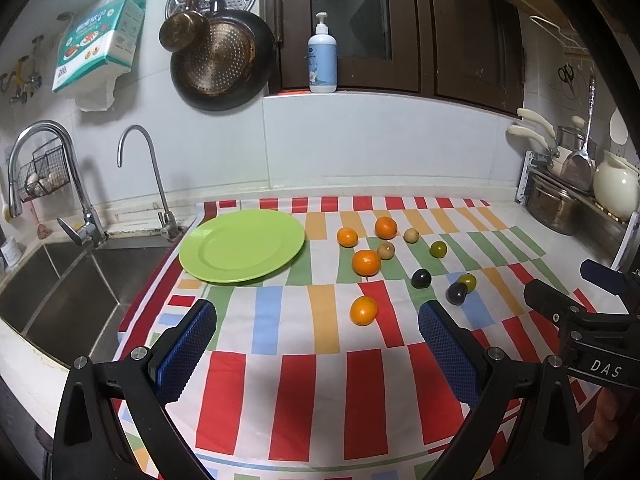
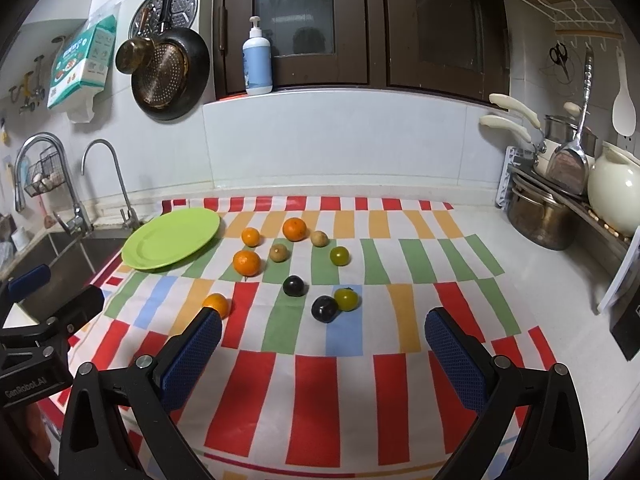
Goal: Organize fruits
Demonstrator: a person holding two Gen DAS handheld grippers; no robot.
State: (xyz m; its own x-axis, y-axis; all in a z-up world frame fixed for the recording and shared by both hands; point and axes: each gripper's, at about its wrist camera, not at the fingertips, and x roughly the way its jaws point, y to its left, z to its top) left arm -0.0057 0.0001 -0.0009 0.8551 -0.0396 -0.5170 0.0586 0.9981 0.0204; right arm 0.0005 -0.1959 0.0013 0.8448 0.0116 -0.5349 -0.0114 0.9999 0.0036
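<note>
The near part of the striped cloth (image 2: 320, 392) on the desk lies bare in front of both open sets of jaws, giving free passage up to the scattered fruits (image 2: 296, 264). The green plate (image 2: 168, 240) has open cloth along its near side, and the sink (image 1: 60, 280) drops away at its left. Pots and a white jug (image 2: 612, 188) crowd the desk's right edge.

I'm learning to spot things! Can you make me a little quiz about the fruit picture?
1. True or false: the green plate already has fruit on it.
2. How many oranges lie on the striped cloth?
3. The left gripper is: A) open B) shut on an orange

Key: 1. False, it holds nothing. 2. Four, the nearest orange included. 3. A; the right gripper is open too.
</note>
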